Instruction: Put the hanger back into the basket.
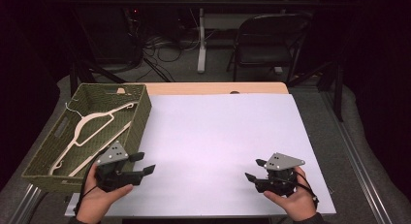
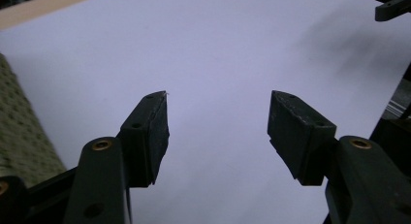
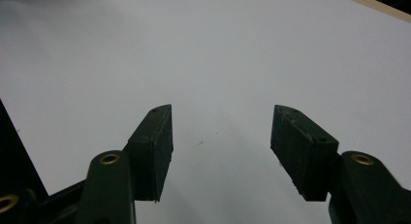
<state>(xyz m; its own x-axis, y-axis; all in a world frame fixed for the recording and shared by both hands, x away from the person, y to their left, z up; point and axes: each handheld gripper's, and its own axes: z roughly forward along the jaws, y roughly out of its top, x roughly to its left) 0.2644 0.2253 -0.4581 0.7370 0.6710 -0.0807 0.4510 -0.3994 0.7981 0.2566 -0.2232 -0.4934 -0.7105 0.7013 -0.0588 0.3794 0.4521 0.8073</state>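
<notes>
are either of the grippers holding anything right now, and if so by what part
Nothing is held. The left hand-held gripper and the right hand-held gripper both have their jaws open over the white sheet; the hanger lies in the basket.

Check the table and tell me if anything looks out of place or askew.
Nothing looks spilled or damaged. The cream hangers lie slanted in the green woven basket at the table's left, one's hook poking past the far-left rim. Both the left gripper and right gripper are open and hold nothing above the white sheet.

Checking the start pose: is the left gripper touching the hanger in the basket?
Apart. In the high view the left gripper sits over the white sheet, outside the basket; the hanger lies inside it.
</notes>
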